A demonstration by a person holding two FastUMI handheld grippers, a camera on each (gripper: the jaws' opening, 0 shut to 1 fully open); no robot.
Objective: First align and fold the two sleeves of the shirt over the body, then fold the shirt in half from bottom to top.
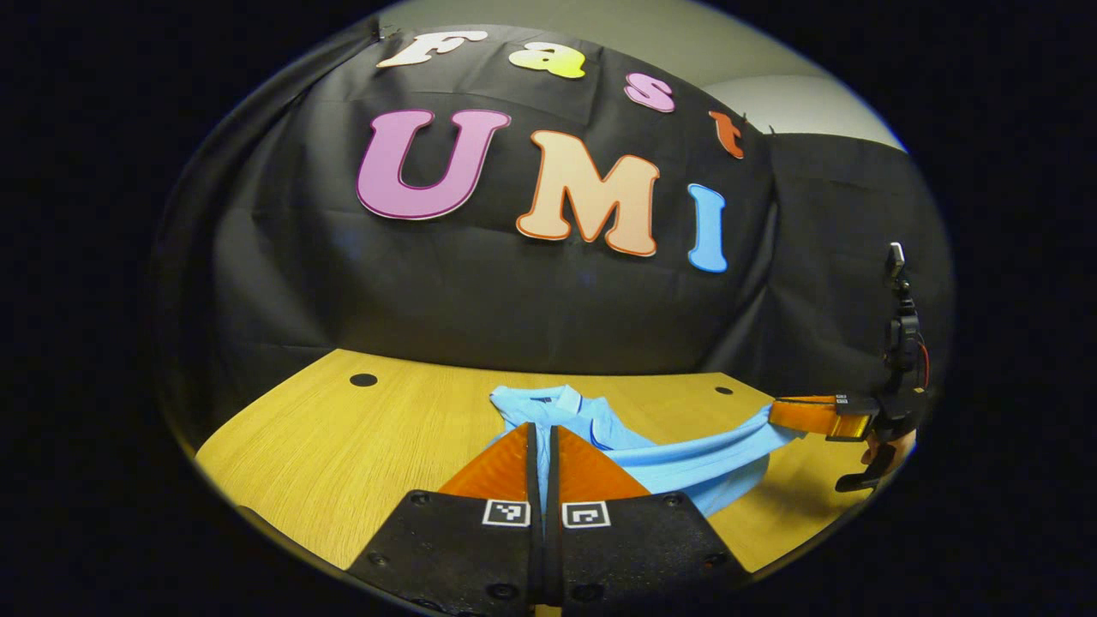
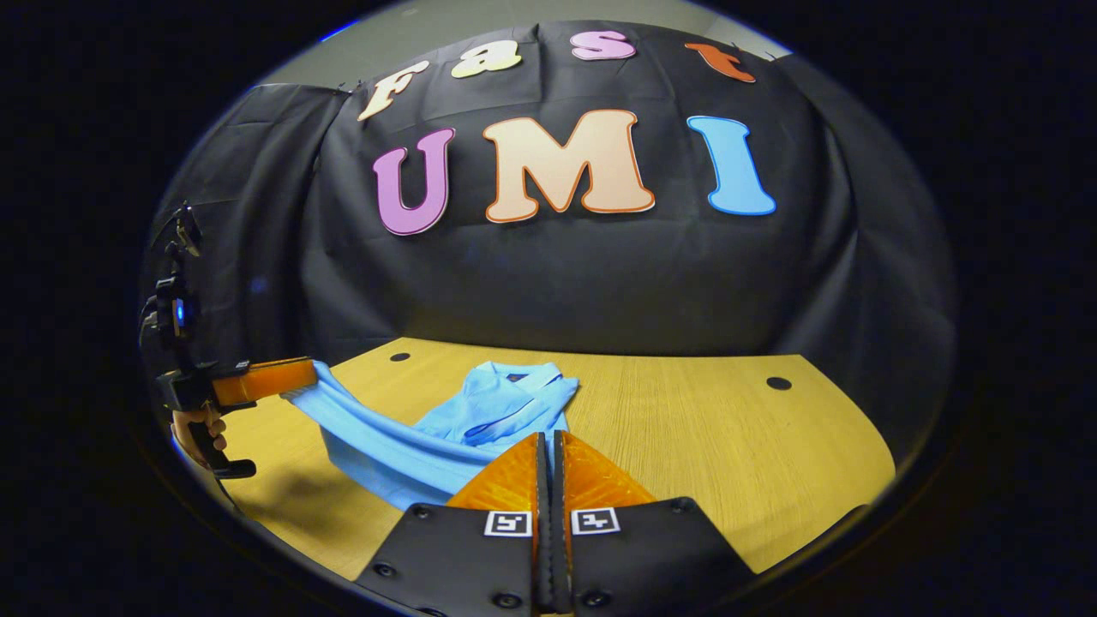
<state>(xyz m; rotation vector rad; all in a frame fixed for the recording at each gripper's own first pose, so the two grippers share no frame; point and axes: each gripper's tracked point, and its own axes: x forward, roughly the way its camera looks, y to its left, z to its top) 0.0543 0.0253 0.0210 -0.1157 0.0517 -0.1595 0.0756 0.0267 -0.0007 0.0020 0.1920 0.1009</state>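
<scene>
**Both grippers lift the shirt's lower edge above the table**

Black cloth closes off the back of the booth, and a wooden table (image 1: pixel 343 446) runs right up to it, with a small dark hole (image 1: pixel 363 380) near each far corner. The light blue shirt (image 1: pixel 600 433) lies toward the middle of the table, its collar (image 2: pixel 514 377) pointing at the cloth wall and resting flat on the wood.

In the left gripper view, the left gripper (image 1: pixel 542 433) has its fingers drawn close together with a thin strip of blue fabric showing between them. Farther off to the right, the right gripper (image 1: pixel 784 414) pinches the other end of the same edge, and a hand (image 1: pixel 891 446) holds its grip. The fabric between the two hangs in a raised, sagging band clear of the table.

In the right gripper view, the right gripper's fingers (image 2: pixel 591 471) are likewise nearly closed, with blue cloth at their tips. The left gripper (image 2: pixel 313 374) holds its end near the table's side edge.

Bare wood stretches wide on the outer side of each gripper, and a strip stays open between the collar and the wall.
</scene>
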